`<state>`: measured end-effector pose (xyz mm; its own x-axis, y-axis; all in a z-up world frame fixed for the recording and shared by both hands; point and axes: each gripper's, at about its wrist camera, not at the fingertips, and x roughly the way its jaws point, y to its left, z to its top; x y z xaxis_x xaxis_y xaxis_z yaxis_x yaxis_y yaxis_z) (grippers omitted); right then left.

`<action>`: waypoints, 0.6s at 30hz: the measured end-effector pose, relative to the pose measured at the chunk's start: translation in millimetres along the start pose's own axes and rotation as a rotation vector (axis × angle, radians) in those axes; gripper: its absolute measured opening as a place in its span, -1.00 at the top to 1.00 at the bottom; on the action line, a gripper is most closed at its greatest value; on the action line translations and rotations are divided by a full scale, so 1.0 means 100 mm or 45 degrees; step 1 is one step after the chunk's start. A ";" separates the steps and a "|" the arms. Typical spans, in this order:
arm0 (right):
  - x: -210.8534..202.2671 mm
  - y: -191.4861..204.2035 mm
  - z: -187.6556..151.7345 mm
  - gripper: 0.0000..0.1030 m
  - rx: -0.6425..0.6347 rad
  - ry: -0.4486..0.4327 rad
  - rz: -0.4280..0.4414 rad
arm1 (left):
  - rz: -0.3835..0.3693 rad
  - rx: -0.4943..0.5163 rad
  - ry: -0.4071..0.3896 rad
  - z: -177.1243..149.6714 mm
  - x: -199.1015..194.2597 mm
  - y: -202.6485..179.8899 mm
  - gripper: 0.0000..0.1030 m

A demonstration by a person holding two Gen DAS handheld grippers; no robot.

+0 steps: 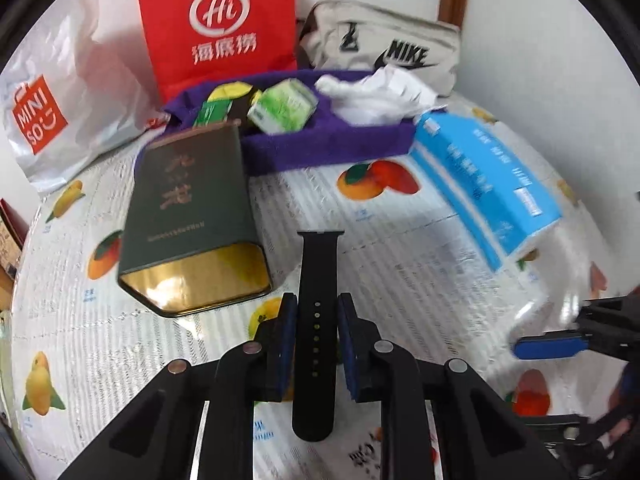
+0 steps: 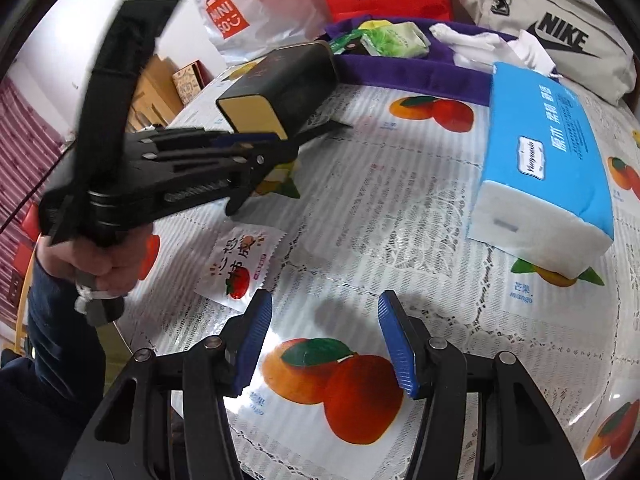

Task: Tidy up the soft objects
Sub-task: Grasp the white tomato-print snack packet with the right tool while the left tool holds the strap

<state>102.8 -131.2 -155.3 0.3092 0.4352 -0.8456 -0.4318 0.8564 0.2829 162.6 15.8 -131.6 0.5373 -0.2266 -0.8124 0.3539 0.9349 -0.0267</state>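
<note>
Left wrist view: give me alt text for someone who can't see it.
The left gripper is shut on a black perforated rubber watch strap above a fruit-print tablecloth. Ahead lie a dark green tin, a blue tissue pack and a purple fabric tray.

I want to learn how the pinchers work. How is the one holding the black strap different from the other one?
The left gripper has its jaws shut on the black rubber watch strap; the right gripper holds nothing. The left gripper's jaws sit close together, while the right gripper's jaws stand wide apart above the fruit-printed tablecloth. Both have blue pads on black fingers and point down at the table.
</note>
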 end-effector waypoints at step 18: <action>0.30 0.47 0.09 -0.35 -0.086 0.008 0.044 | 0.089 -0.098 -0.170 0.09 -0.78 0.35 0.62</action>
<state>99.4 -74.9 -163.2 0.2881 0.4624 -0.8386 -0.4985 0.8201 0.2809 139.5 63.5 -64.2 0.6574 -0.1896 -0.7293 0.2553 0.9666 -0.0213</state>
